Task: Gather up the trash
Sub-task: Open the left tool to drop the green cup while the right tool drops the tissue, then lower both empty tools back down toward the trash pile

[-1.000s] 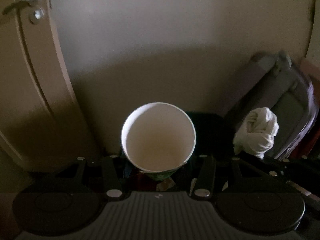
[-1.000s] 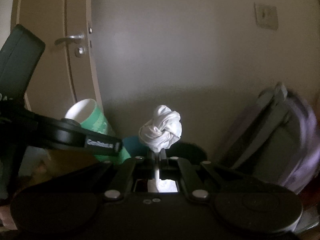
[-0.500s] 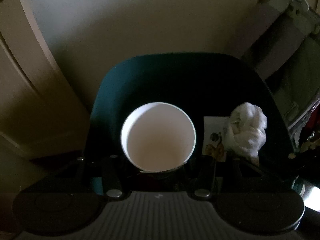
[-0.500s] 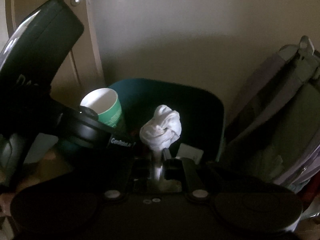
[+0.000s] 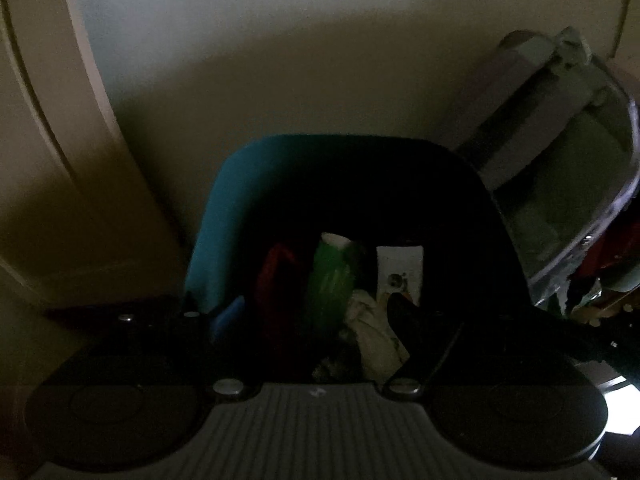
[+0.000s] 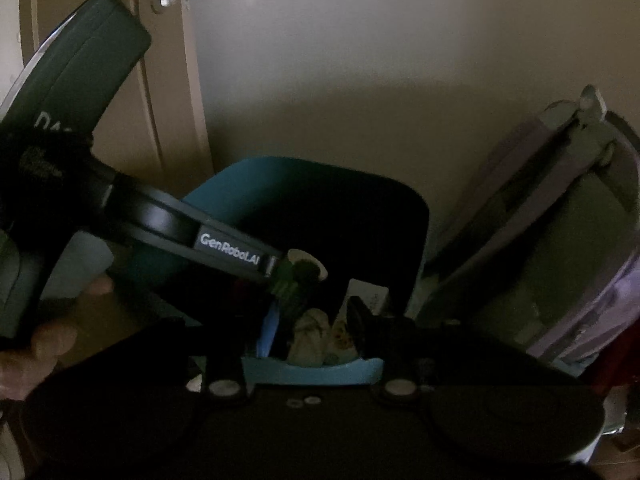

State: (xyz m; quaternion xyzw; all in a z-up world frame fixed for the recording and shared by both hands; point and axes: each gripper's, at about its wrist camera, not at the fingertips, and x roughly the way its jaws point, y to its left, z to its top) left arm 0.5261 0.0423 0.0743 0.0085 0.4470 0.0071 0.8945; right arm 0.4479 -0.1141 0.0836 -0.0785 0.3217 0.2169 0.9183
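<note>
Trash bin (image 5: 224, 216) below both grippers; left gripper (image 5: 316, 312) and right gripper (image 6: 312, 320) jaws just opened, empty. Green cup (image 5: 334, 276) and white wad (image 5: 376, 336) lie inside. Door (image 5: 44, 152) at 10 o'clock, backpack (image 5: 560, 152) at 2.

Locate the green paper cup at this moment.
In the left wrist view, the green paper cup lies inside the teal bin, between red packaging and the crumpled white tissue.
</note>
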